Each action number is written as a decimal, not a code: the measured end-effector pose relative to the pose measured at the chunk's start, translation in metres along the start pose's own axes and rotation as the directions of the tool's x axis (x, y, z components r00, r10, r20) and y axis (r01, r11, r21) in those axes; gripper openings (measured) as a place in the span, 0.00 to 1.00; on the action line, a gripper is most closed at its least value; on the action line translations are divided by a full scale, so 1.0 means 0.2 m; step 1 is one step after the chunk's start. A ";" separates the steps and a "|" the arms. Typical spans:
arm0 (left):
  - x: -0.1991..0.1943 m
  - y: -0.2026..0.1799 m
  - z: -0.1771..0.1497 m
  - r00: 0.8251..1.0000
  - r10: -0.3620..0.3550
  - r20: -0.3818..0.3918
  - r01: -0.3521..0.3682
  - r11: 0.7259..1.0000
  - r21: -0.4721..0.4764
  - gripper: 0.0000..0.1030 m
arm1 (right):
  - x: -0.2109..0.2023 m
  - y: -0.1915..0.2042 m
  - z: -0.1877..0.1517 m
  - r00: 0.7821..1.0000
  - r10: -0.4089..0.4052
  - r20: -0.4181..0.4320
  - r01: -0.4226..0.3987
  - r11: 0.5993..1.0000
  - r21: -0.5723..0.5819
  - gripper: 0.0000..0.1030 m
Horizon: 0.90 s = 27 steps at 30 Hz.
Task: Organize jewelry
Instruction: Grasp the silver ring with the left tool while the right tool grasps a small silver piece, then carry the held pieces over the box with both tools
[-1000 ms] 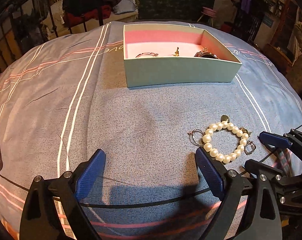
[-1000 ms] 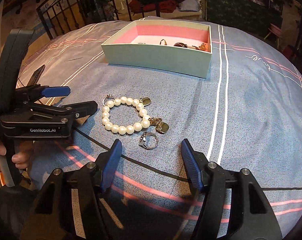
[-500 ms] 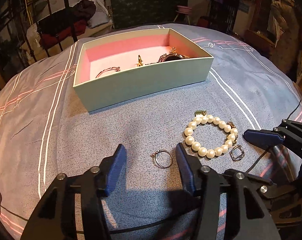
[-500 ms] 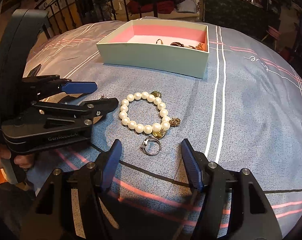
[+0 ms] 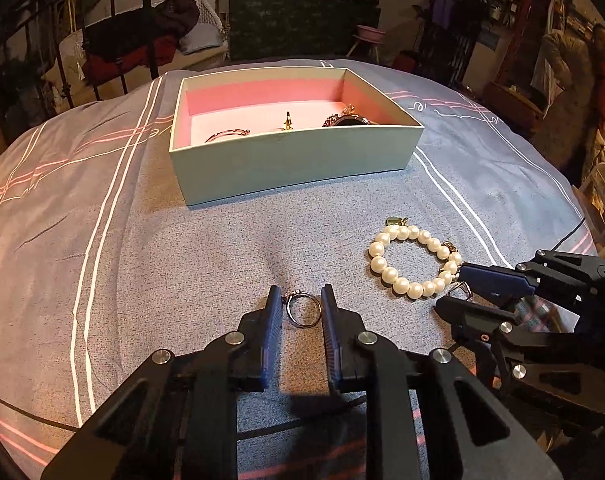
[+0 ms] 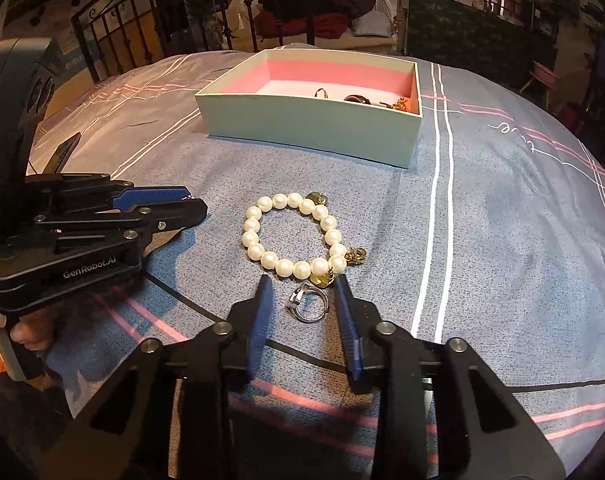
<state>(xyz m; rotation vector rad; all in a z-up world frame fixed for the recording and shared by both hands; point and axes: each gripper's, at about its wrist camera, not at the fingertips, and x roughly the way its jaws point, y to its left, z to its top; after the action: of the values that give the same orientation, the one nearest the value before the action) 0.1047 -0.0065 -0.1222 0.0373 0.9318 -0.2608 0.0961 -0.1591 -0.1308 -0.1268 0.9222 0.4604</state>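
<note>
Nearest in the left wrist view, the left gripper [image 5: 301,299] is seen with its blue pads drawn in on either side of a thin silver ring [image 5: 301,310] lying on the blue striped bedcover [image 5: 182,264]. Its jaws have just been closing, and the pads appear to touch the ring's two sides, so the ring is taken as pinched while it still rests on the cloth.

In the right wrist view, the right gripper [image 6: 302,288] is seen with its jaws narrowed around a chunkier silver ring [image 6: 308,303] with a raised setting. These jaws have also just been closing, yet a gap is left between each pad and the ring, so nothing is gripped by it.

Just beyond that ring, a pearl bracelet [image 6: 292,236] with small gold charms is laid in a loop on the cover, its nearest charms almost touching the tip of the right-hand pad. The two grippers are held close together, one on either side of the bracelet.

Farther back, a pale green box [image 5: 294,160] with a pink lining is set on the bedcover. A thin bangle [image 5: 226,135], a small gold piece [image 5: 288,121] and a dark round item [image 5: 348,120] are seen inside it.
</note>
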 end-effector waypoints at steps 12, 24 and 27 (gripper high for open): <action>0.00 0.02 0.02 1.000 -0.010 -0.011 0.009 0.999 -0.031 0.19 | -0.03 -0.03 0.00 0.999 0.032 0.004 -0.033 0.999 0.023 0.21; -0.04 0.05 0.08 1.000 -0.011 -0.001 0.010 0.998 -0.066 0.19 | -0.05 0.01 0.10 0.998 0.064 0.018 -0.063 0.998 -0.017 0.21; -0.06 0.06 0.12 1.000 -0.011 0.019 0.012 0.998 -0.067 0.19 | -0.07 0.01 0.15 0.997 0.062 0.044 -0.060 0.998 -0.034 0.21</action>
<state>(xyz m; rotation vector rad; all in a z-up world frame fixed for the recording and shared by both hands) 0.1189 0.0034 -0.0995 -0.0320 0.9221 -0.2402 0.1105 -0.1538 -0.1018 -0.1174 0.8761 0.5327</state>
